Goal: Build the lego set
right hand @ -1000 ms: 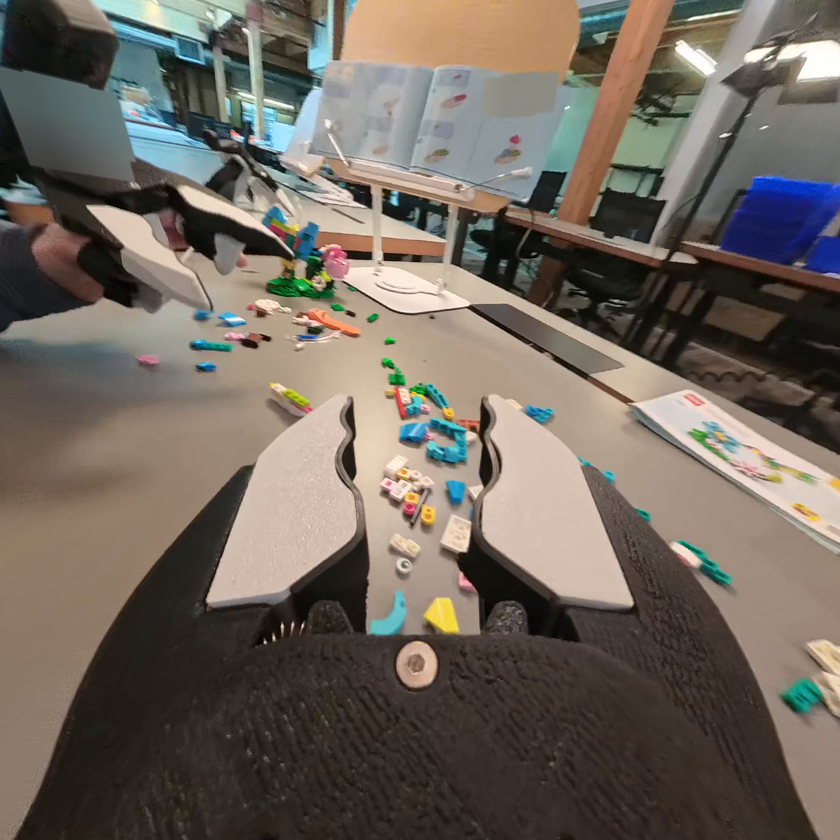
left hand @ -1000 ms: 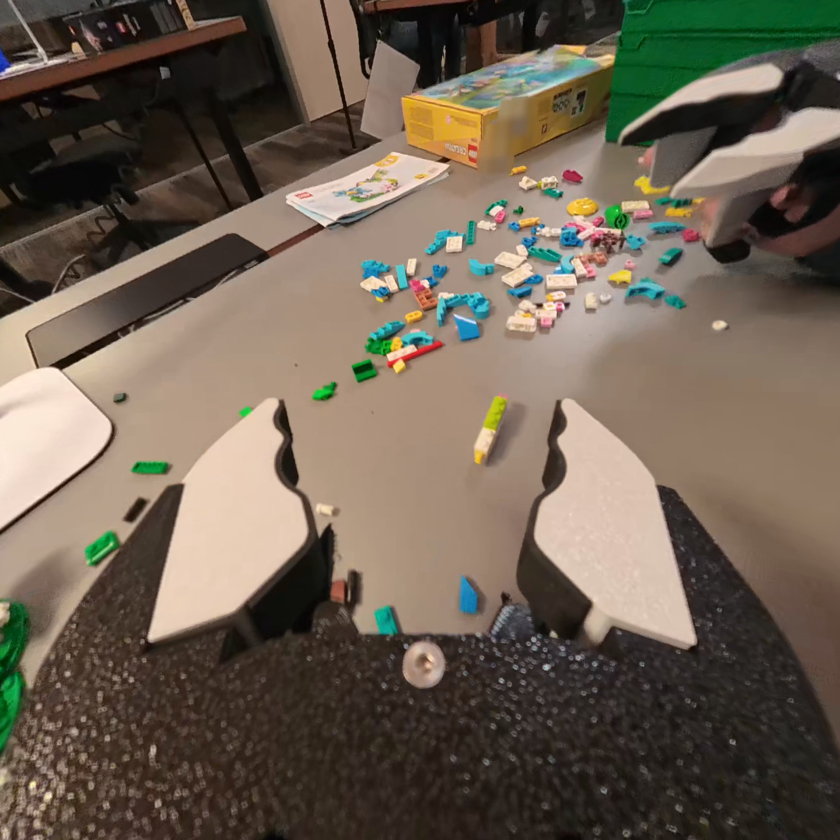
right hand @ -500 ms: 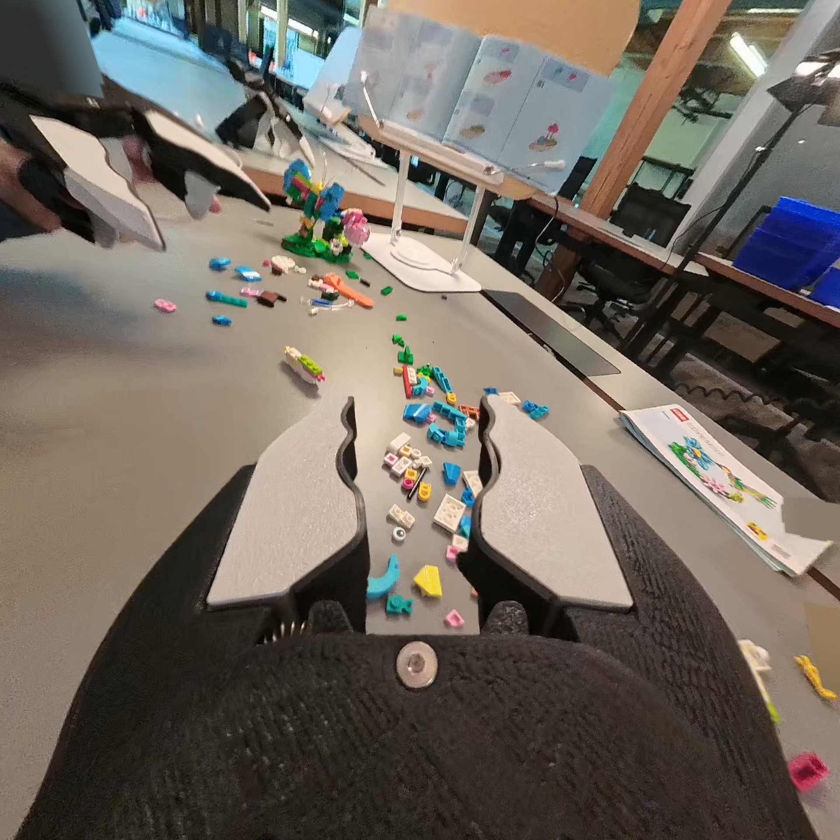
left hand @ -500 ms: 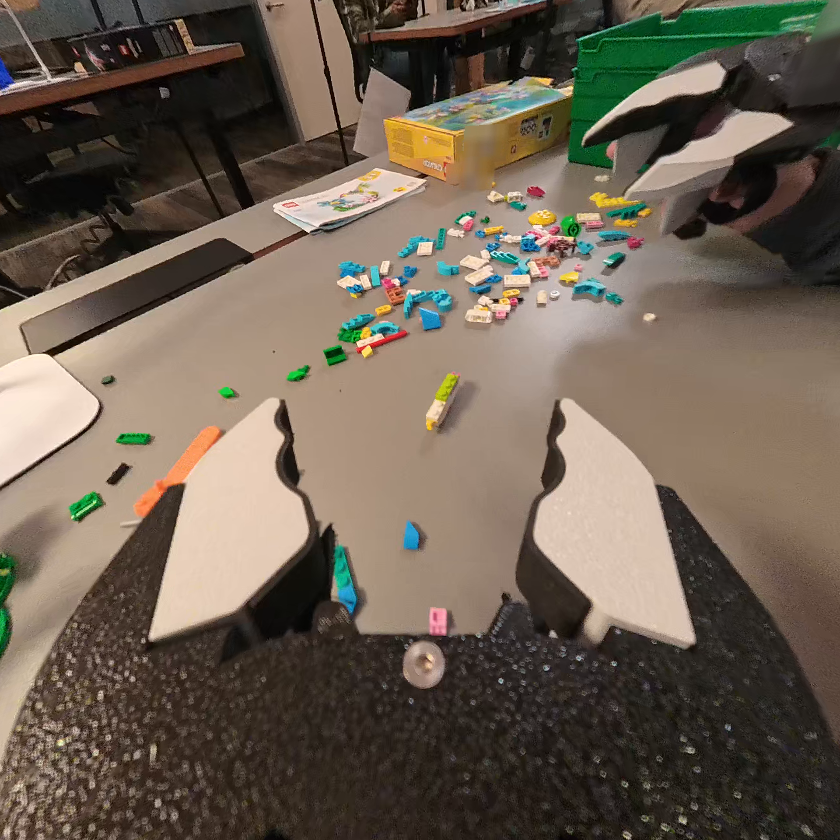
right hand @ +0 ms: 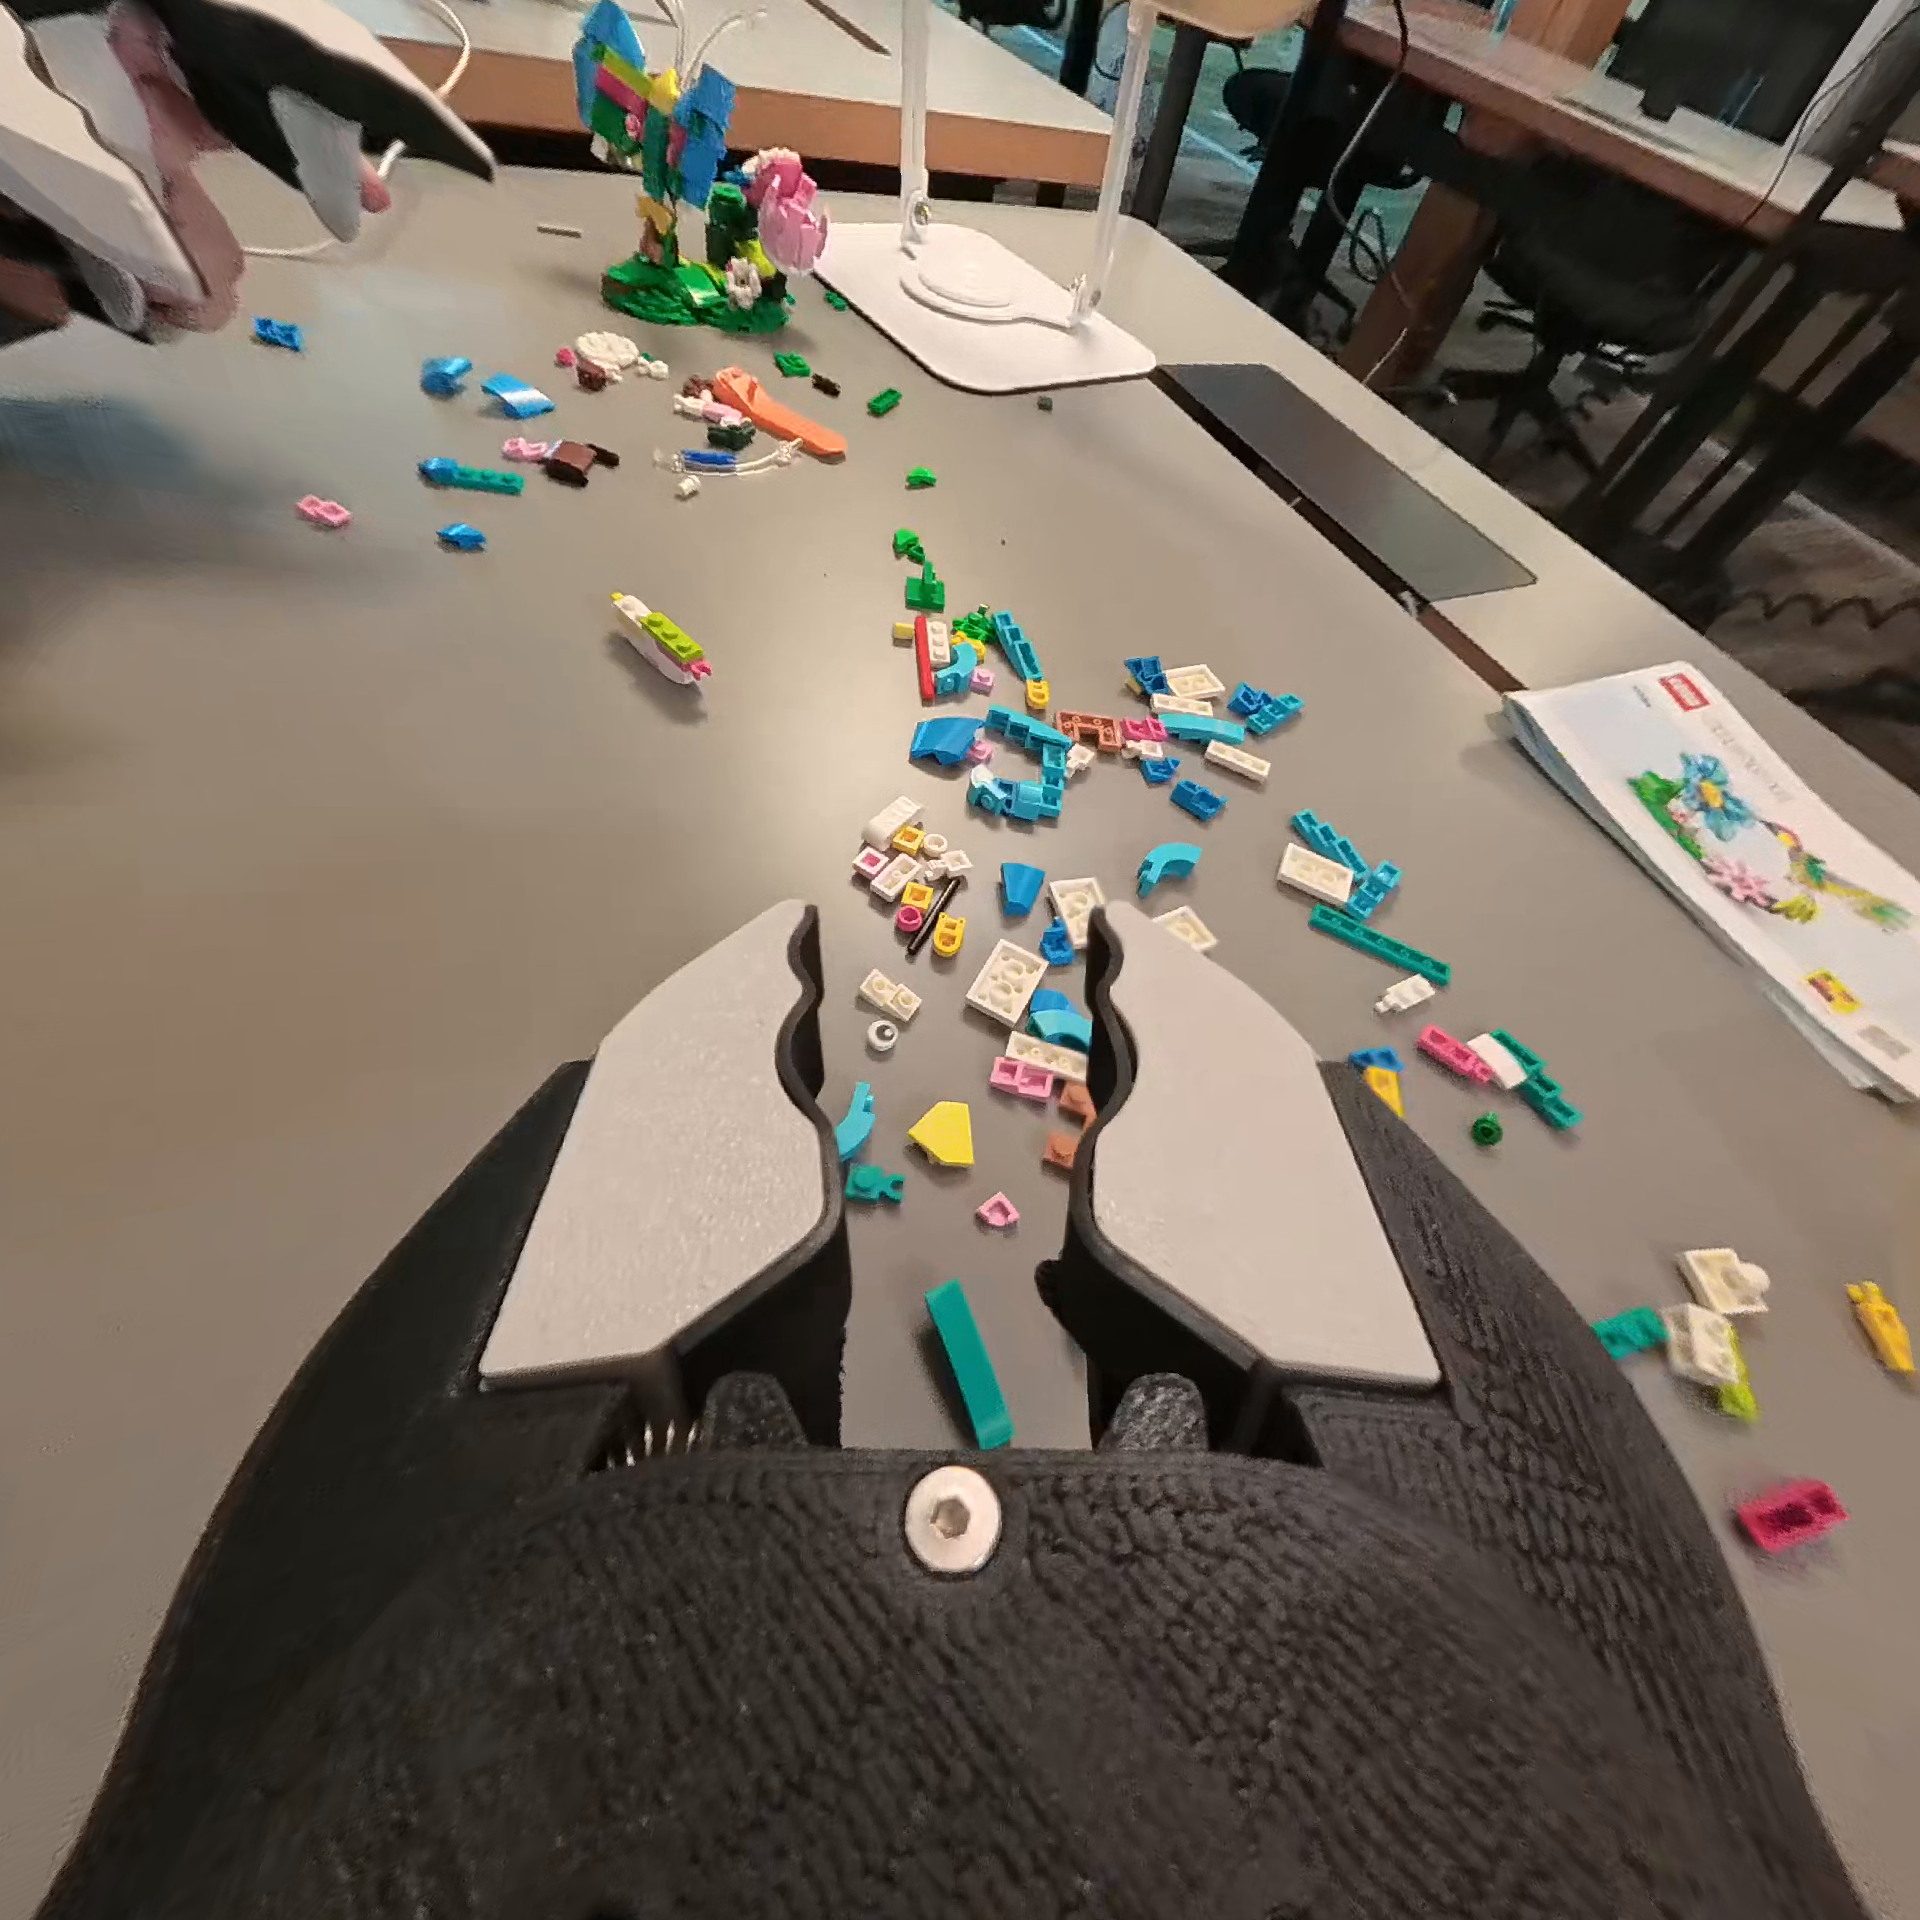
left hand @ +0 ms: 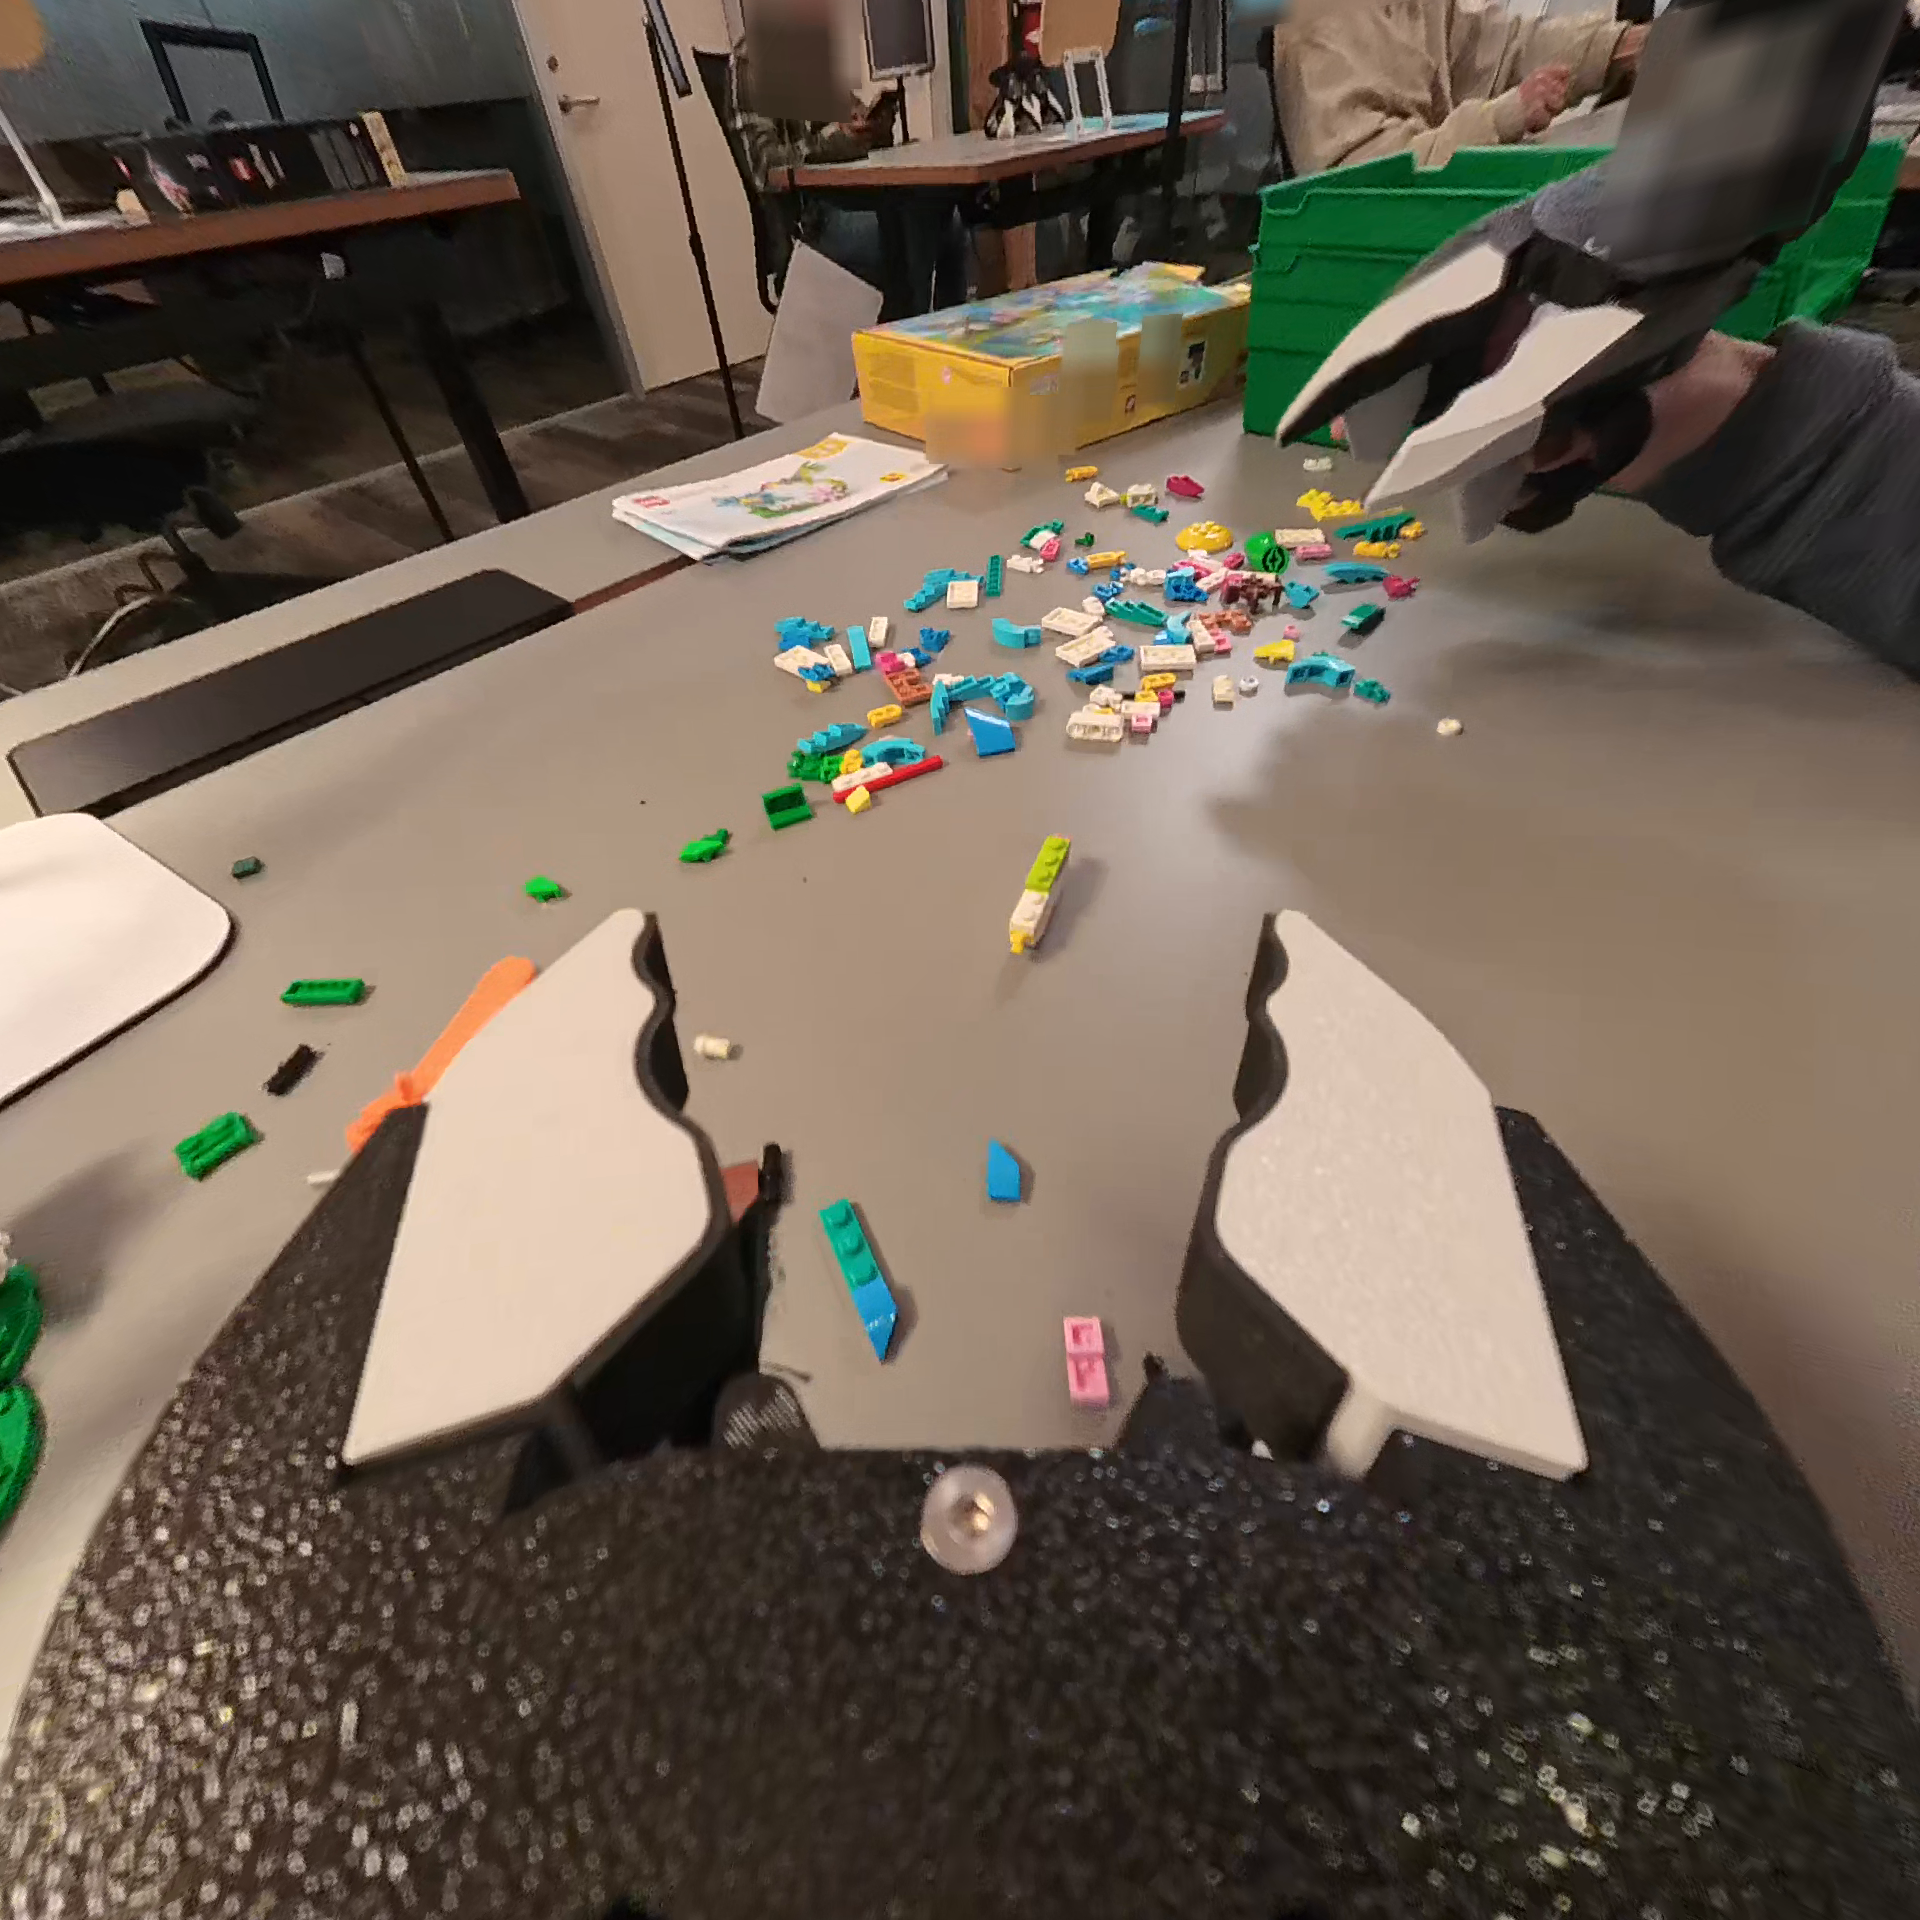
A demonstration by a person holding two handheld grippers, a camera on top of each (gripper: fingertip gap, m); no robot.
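My left gripper [left hand: 958, 925] is open and empty, low over the grey table [left hand: 1455, 987]. A small white, lime and yellow assembly [left hand: 1039, 894] lies just beyond its tips. A teal-and-blue piece [left hand: 860, 1288], a blue piece [left hand: 1003, 1172] and a pink plate [left hand: 1086, 1371] lie between its fingers. My right gripper [right hand: 951, 914] is partly open and empty above the pile of loose bricks [right hand: 1039, 748]. A teal tile [right hand: 966, 1361] and a yellow slope [right hand: 943, 1132] lie between its fingers. The built flower model [right hand: 707, 208] stands far back.
A white stand base [right hand: 987, 312] sits by the model. An orange brick separator [left hand: 457, 1049], a booklet [right hand: 1714, 862], a yellow box [left hand: 1039, 353] and green bins [left hand: 1351, 249] ring the area. A black panel [right hand: 1340, 478] lies at the table edge. The right gripper [left hand: 1330, 468] shows beyond the pile. The grippers' ends are close to 30 centimetres from one another.
The right gripper view has tipped down over the near end of the pile. The left gripper has drawn back a little, so nearer pieces show. Neither gripper's opening has changed.
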